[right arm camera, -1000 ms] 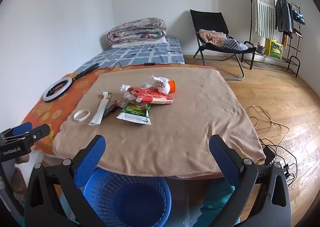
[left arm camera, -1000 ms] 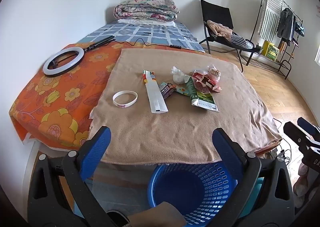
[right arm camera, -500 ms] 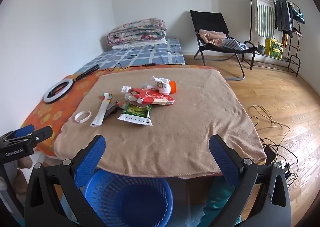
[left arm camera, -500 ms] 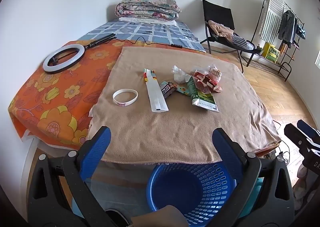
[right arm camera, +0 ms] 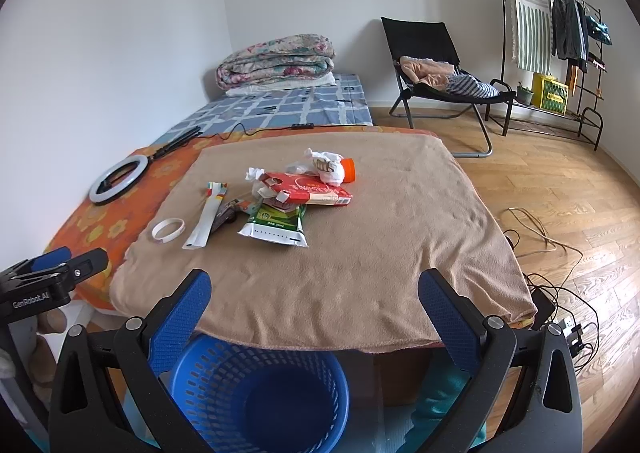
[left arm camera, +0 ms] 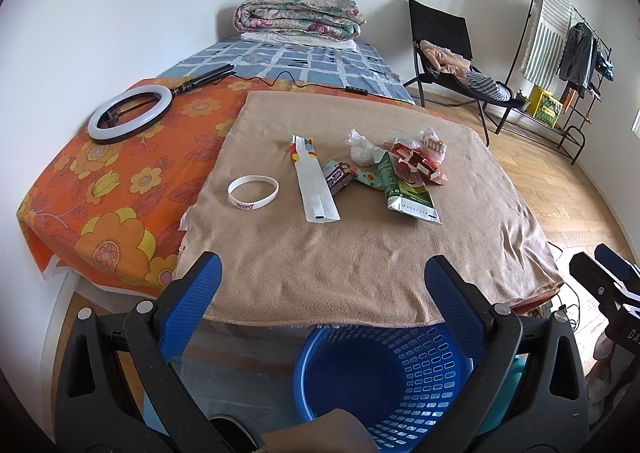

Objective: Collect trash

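Landmark: we take the tan blanket [left arm camera: 352, 253] as our reference; it lies spread flat over the near end of the bed.

Basket: the blue basket [left arm camera: 384, 377] stands on the floor just below the blanket's near edge. In both views we see only its bare blue bottom and slotted wall; nothing lies in it.

Trash pile: all of it sits on the blanket, toward its far half, well apart from the basket.

Long wrapper: a white wrapper [left arm camera: 314, 185] with a coloured top lies flat near the blanket's middle.

Green pouch: a green-and-white pouch [right arm camera: 278, 227] lies flat, partly under the red carton [right arm camera: 312, 191].

Small wrappers: a dark wrapper [left arm camera: 339, 175] touches the long wrapper's side.

Tissue: a crumpled white tissue [left arm camera: 362, 147] sits at the far side of the pile.

Bottle: in the right wrist view we see an orange cap [right arm camera: 349, 170] poking out beside a crumpled label, on the pile's far side.

Wristband: a white wristband [left arm camera: 253, 192] lies alone on the blanket, left of the pile.

Ring light: a ring light [left arm camera: 130, 118] rests on the orange floral sheet [left arm camera: 100, 193], off the blanket's left edge.

Left gripper [left arm camera: 320, 285]: we hold it above the basket at the blanket's near edge, jaws spread wide, nothing between them.

Right gripper [right arm camera: 314, 299]: likewise at the near edge, jaws wide apart and gripping nothing.
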`<state>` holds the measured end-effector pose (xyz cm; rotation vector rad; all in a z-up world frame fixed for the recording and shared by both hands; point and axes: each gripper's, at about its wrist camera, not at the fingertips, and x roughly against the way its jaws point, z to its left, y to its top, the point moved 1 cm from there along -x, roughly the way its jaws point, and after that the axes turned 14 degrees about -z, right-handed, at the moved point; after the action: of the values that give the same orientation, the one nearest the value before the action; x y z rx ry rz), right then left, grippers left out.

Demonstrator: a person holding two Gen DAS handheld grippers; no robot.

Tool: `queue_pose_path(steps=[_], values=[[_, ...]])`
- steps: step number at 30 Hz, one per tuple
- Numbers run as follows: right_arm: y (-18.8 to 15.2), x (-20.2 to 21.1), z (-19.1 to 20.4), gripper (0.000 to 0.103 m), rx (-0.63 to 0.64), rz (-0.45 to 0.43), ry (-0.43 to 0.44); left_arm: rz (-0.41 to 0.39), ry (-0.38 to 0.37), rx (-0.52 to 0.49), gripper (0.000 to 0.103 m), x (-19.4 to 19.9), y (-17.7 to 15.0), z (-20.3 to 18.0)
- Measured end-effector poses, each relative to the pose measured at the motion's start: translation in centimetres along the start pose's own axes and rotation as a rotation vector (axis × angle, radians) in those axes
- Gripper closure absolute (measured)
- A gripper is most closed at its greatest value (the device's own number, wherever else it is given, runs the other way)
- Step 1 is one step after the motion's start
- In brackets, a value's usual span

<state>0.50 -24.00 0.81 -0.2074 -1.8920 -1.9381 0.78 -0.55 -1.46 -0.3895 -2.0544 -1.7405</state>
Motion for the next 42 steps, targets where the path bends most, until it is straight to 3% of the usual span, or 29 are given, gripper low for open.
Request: queue_pose_path(steps=[22, 32, 42], values=[[-0.4, -0.4, 0.37, 0.001, 0.006, 0.007, 0.014, 0.007, -0.002, 0.004, 0.0, -0.16, -0.03, 0.11], [0.1, 0.03, 0.1, 0.001, 0.002, -0.033, 0.014, 0.008, -0.001, 0.005, 0.0, -0.15, 0.08, 0.15], [-0.29, -0.52, -0.57, 0.001, -0.025, -0.004, 0.02, 0.011, -0.001, 0.006, 0.0, -0.19, 0.11, 0.19]])
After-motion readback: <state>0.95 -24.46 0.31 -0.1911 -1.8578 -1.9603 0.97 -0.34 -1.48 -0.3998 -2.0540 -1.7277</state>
